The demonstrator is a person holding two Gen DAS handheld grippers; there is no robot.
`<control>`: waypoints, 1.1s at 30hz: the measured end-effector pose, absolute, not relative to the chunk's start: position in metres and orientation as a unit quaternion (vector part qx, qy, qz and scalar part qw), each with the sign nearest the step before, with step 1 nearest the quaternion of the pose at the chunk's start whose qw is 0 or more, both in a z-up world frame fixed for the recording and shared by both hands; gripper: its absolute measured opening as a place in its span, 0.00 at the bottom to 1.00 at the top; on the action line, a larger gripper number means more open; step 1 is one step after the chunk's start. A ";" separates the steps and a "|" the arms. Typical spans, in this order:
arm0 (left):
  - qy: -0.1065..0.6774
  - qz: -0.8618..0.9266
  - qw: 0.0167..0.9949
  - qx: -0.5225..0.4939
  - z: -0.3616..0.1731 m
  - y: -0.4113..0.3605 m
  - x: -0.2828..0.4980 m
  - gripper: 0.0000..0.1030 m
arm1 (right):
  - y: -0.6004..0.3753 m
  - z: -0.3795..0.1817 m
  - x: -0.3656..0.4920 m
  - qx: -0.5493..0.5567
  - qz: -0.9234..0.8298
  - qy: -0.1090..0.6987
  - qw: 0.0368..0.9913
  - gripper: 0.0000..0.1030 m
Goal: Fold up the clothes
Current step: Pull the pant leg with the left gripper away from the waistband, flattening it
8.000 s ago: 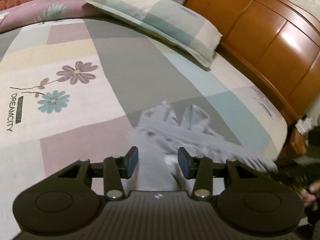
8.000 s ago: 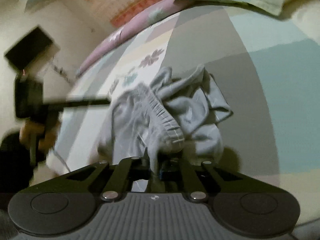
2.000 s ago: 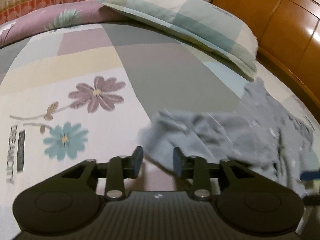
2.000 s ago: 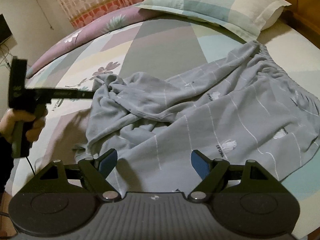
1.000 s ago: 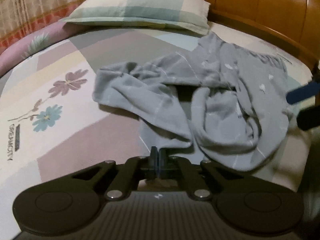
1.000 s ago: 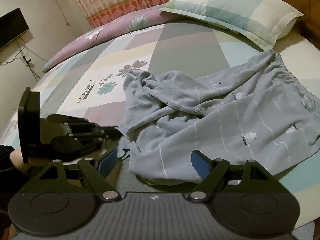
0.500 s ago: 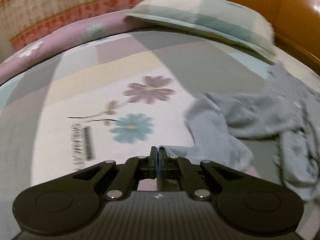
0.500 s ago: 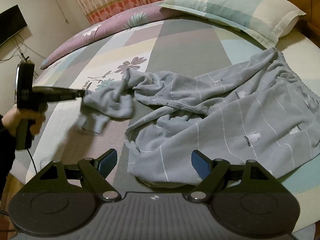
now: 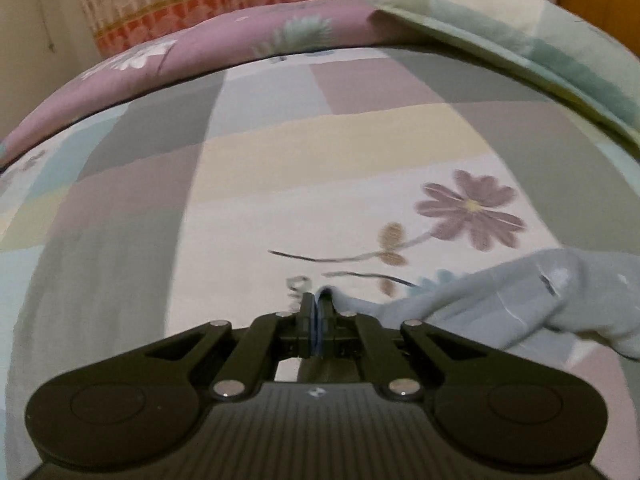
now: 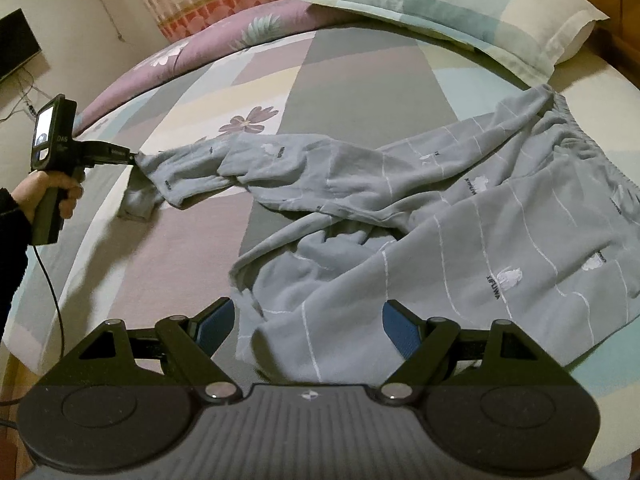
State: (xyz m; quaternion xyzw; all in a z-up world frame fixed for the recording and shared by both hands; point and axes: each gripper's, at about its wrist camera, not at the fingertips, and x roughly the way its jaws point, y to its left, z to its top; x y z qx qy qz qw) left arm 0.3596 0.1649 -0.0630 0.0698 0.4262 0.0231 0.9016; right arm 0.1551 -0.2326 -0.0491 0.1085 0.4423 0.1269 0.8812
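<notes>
Grey pyjama trousers (image 10: 460, 236) with thin white lines and small prints lie spread over the bed, elastic waistband at the far right. One leg is stretched out to the left. My left gripper (image 10: 134, 157) is shut on that leg's end and holds it just above the sheet; a hand (image 10: 52, 190) grips its handle. In the left wrist view the left gripper (image 9: 317, 308) pinches the grey cloth (image 9: 512, 296), which trails off to the right. My right gripper (image 10: 308, 322) is open above the other leg's crumpled end, with nothing between its fingers.
The bed has a patchwork sheet (image 10: 360, 64) with flower prints. A checked pillow (image 10: 472, 8) lies at the far right, a purple bolster (image 10: 208, 36) along the far side. A dark screen (image 10: 16, 44) hangs on the left wall. The bed's near edge (image 10: 36, 364) is at lower left.
My left gripper has pulled the trouser leg further to the left, stretching it out nearly straight. The right gripper has stayed open in place.
</notes>
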 end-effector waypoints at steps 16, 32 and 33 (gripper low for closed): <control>0.441 0.049 0.890 0.104 -0.070 0.175 0.435 0.00 | -0.235 -0.048 0.183 0.107 0.118 0.439 0.884 0.82; 0.435 0.051 0.897 0.064 -0.059 0.182 0.428 0.23 | -0.232 -0.040 0.179 0.109 0.130 0.432 0.886 0.82; 0.433 0.050 0.898 0.064 -0.057 0.182 0.423 0.25 | -0.232 -0.039 0.178 0.109 0.131 0.431 0.886 0.82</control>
